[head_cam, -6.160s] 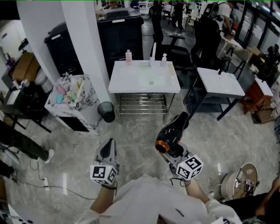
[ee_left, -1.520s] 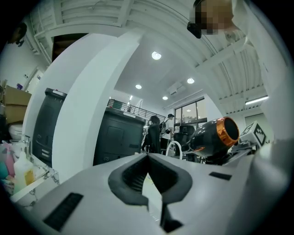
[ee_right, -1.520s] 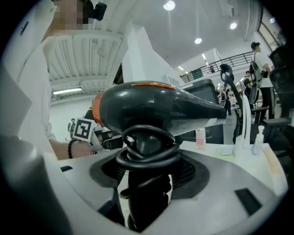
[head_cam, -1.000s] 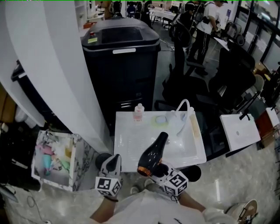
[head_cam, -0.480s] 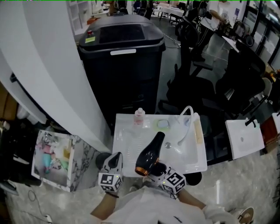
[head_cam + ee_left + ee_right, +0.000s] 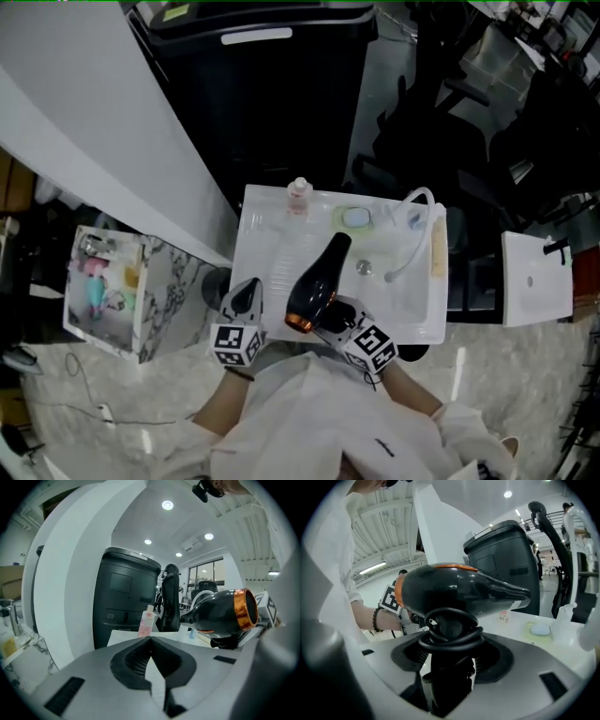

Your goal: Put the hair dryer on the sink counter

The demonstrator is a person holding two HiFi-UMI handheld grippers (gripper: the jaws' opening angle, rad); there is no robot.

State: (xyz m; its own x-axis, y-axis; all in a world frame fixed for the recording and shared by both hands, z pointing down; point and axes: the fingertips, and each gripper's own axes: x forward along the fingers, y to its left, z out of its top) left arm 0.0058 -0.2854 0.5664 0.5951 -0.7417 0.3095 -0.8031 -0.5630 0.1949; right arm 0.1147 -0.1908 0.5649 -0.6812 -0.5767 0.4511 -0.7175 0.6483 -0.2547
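A black hair dryer (image 6: 315, 279) with an orange ring at its back end hangs over the near left part of the white sink counter (image 6: 265, 246). My right gripper (image 6: 332, 321) is shut on its handle, where the cord is coiled. In the right gripper view the hair dryer (image 6: 454, 592) fills the middle above the right gripper (image 6: 450, 667). My left gripper (image 6: 250, 287) is shut and holds nothing, just left of the dryer at the counter's near edge. In the left gripper view the left gripper (image 6: 150, 638) points at the counter, with the hair dryer (image 6: 225, 613) to its right.
On the counter stand a pink bottle (image 6: 298, 198), a green soap dish (image 6: 355, 218) and a curved tap (image 6: 413, 234). Behind it is a tall black cabinet (image 6: 262, 84). A white pillar (image 6: 103, 131), a marbled box (image 6: 112, 291) and a small bin (image 6: 216, 281) lie left.
The sink counter has come closer and now lies right under both grippers. Both grippers have gone forward and down, the dryer still in the right one.
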